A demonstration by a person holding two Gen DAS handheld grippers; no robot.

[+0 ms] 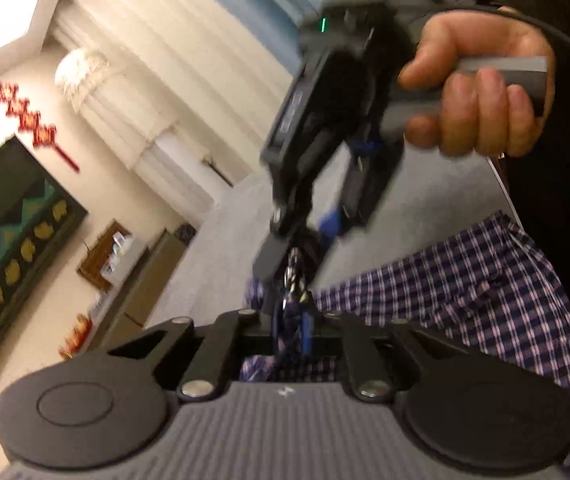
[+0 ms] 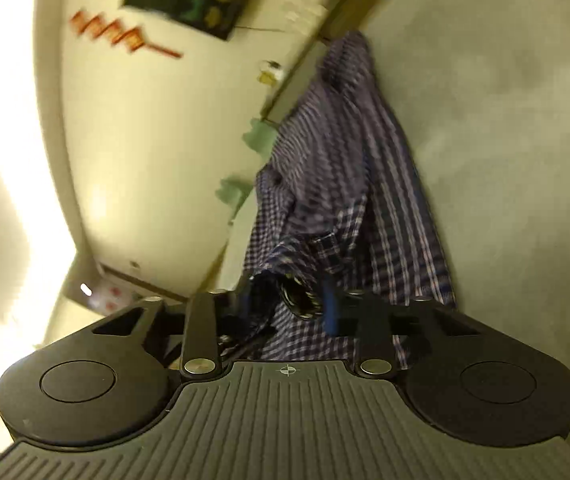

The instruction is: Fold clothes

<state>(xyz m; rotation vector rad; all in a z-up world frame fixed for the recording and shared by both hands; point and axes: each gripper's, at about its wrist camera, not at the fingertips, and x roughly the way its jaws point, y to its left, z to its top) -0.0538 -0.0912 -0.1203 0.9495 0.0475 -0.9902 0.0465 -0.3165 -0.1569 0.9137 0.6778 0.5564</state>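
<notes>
Checked purple-and-white shirt (image 1: 465,292) lies crumpled on the grey tabletop (image 1: 425,208), one bunched edge pulled up between both tools. Left tool (image 1: 291,320) is clenched on that twisted bunch of cloth, fabric pinched between its blue-padded fingers. Right tool (image 1: 297,248), gripped by a hand (image 1: 481,92) in a dark sleeve (image 1: 557,8), meets the same bunch from above; right wrist view shows its fingers pinching the fabric roll (image 2: 299,300), rest of shirt trailing away across the tabletop. Motion blur throughout. Dark wall hanging (image 1: 13,240) behind.
</notes>
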